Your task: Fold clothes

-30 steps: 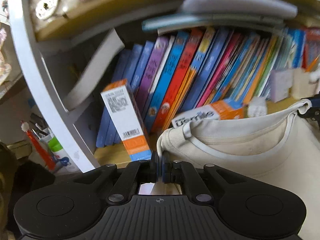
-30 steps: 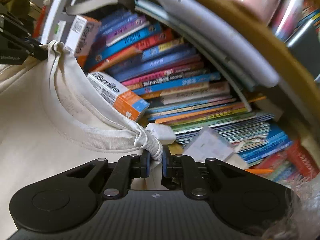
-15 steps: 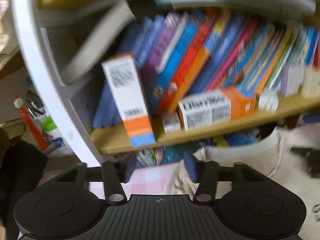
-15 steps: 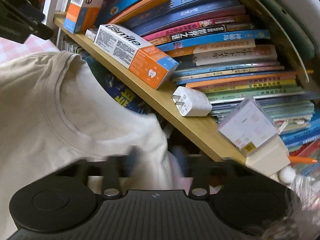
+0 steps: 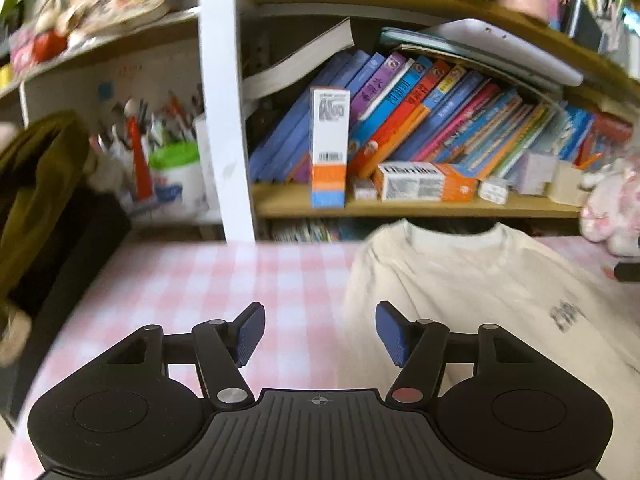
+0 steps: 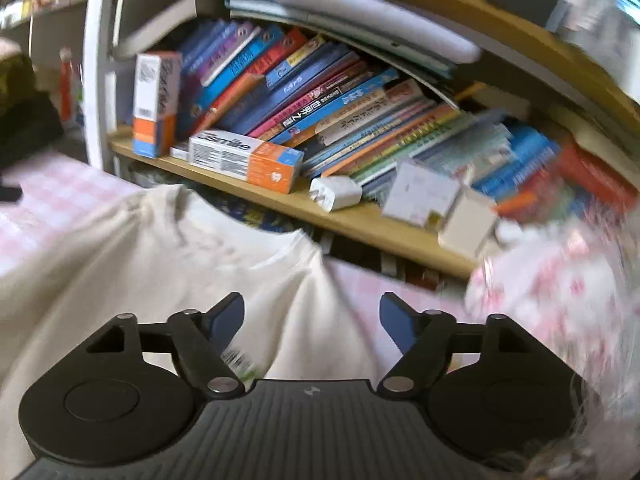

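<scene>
Fingers point(image 5: 251, 332) spread, shirt point(image 5: 480, 280) lying beneath

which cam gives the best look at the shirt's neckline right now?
Left wrist. The cream shirt lies flat on the pink checked cloth, and its neckline is seen whole, facing the shelf. In the right wrist view the neckline is blurred and skewed, and the shirt runs off the left edge.

Both wrist cameras looked low across the surface point(image 5: 208, 276) toward the bookshelf point(image 5: 400, 208), sharing the shirt point(image 6: 120, 248) between them.
</scene>
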